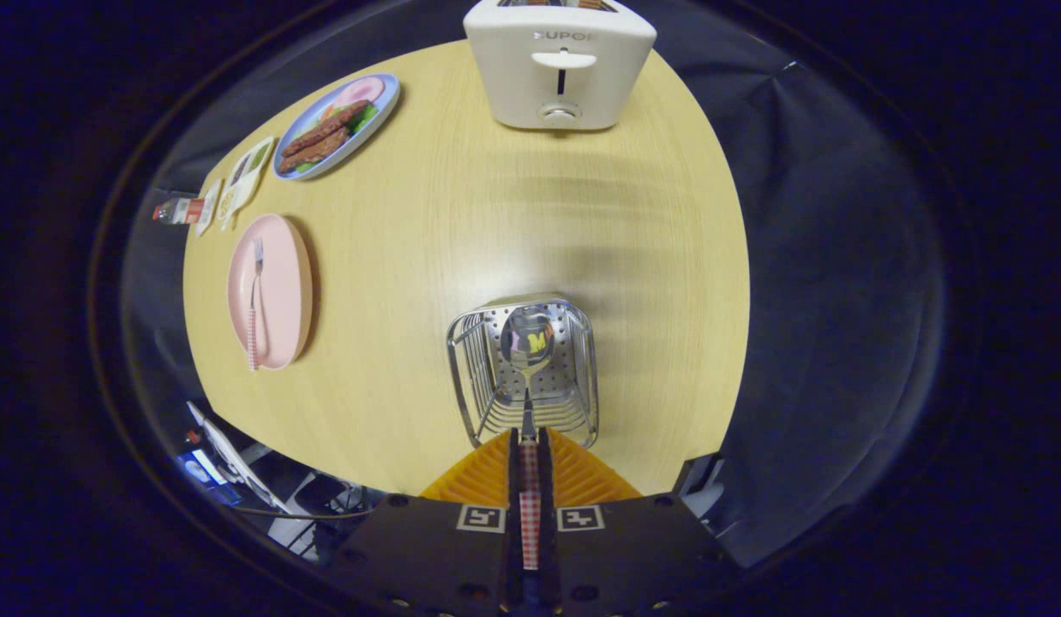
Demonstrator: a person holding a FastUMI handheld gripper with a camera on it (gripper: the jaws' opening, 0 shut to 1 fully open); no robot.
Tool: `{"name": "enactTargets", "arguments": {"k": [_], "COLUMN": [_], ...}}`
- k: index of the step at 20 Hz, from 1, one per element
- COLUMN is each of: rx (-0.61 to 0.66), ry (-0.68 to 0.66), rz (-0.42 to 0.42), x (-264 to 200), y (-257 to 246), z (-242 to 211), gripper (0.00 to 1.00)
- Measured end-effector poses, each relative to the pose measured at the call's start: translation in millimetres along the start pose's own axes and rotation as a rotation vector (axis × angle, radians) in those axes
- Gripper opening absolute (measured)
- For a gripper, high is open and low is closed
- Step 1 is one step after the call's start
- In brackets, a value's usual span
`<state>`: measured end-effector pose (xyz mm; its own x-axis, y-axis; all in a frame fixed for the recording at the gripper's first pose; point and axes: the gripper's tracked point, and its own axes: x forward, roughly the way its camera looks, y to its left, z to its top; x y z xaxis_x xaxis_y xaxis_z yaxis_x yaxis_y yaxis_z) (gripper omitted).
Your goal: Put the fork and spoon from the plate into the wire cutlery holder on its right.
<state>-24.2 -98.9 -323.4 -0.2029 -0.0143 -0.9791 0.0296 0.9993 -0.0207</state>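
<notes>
While we look along the gripper point(529, 441), we find its two fingers pressed together on the checked handle of the spoon point(529, 343), which points straight ahead with its bowl hanging over the open top of the wire cutlery holder point(475, 377). We cannot tell whether the bowl already touches the perforated floor of the holder or hangs above it. We take the holder as our landmark: it stands on the wooden table point(496, 214) just ahead of the fingertips. To the left of the holder, well apart from it, lies the pink plate point(282, 257), and on it rests the fork point(255, 300), its checked handle towards us and its tines away. Beyond the holder, at the far side of the table, stands a white toaster point(560, 64); far to the left of the holder and beyond the plate sits a blue plate of food point(335, 128).

We judge the spoon's delivery to be the step in hand. The next move calls for lowering the spoon into the holder and parting the fingers, then going left for the fork.
</notes>
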Motion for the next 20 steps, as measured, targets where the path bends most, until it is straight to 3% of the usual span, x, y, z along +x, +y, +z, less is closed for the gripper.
{"name": "enactTargets", "arguments": {"k": [6, 12, 17, 20], "rx": [0.043, 0.037, -0.007, -0.035], "ry": [0.013, -0.09, -0.178, -0.232], "rz": [0.017, -0.007, 0.023, 0.019], "x": [6.3, -4.3, -18.0, -29.1], "y": [6.1, 8.1, 39.8, 64.5], "z": [6.7, 21.5, 21.5, 19.6], "gripper": [0.07, 0.17, 0.43, 0.77]}}
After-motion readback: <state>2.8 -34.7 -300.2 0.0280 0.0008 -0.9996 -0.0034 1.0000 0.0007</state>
